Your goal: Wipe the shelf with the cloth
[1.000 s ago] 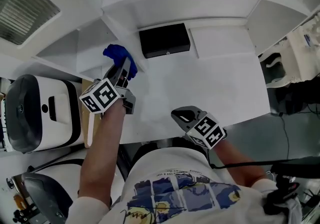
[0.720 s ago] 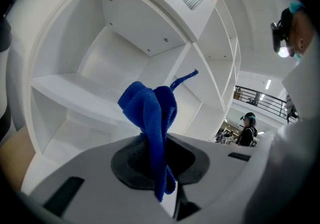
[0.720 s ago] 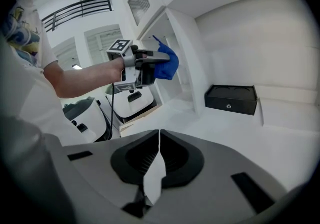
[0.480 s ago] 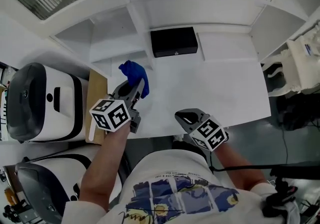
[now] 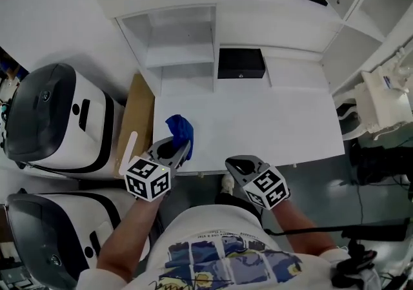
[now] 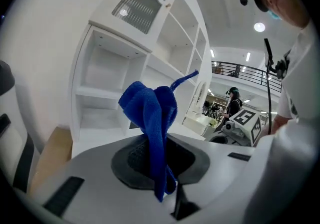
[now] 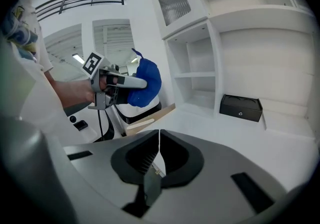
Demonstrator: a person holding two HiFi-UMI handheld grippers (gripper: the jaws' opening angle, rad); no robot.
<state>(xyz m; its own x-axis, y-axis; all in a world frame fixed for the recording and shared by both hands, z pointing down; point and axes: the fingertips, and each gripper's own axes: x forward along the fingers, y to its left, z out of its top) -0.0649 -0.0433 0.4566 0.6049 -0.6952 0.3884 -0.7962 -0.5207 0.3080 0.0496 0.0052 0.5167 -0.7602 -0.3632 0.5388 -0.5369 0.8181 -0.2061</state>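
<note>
Pulled back from the shelf (image 5: 184, 56) since 1 s ago: left tongs (image 5: 175, 148) w/ cloth (image 5: 180, 130) are now over the near edge of the white surface (image 5: 277, 114), well apart from the shelf. Left tongs clamped on the blue cloth, which bunches above the tips & hangs betw. them. Right tongs (image 5: 236, 166) closed, nothing betw. them, at the front edge. Black box (image 5: 241, 63) sits at the back, beside the shelf.
</note>
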